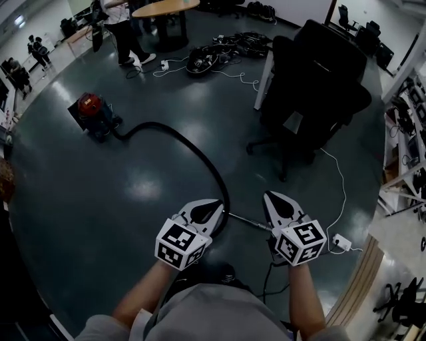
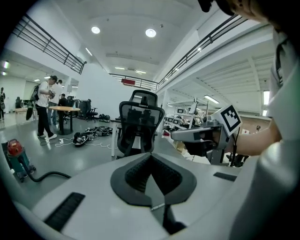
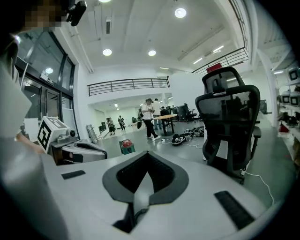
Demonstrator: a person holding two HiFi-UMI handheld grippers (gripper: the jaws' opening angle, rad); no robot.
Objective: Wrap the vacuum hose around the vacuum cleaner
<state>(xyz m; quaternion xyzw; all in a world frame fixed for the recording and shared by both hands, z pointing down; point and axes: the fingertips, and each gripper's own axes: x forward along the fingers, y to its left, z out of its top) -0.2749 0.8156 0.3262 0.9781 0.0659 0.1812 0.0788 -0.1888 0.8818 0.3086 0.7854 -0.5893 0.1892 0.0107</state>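
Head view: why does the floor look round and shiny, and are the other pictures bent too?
Head view: wide lens rounds the floor, corners go dark, pale glare patches; left gripper view: railings bow, lamps blaze white; right gripper view: black rim all round, ceiling light glares.

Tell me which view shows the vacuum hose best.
The head view: the vacuum hose curves across the floor from the vacuum cleaner. The left gripper view catches only a short stretch beside the cleaner; the right gripper view shows the cleaner, but no hose can be made out.
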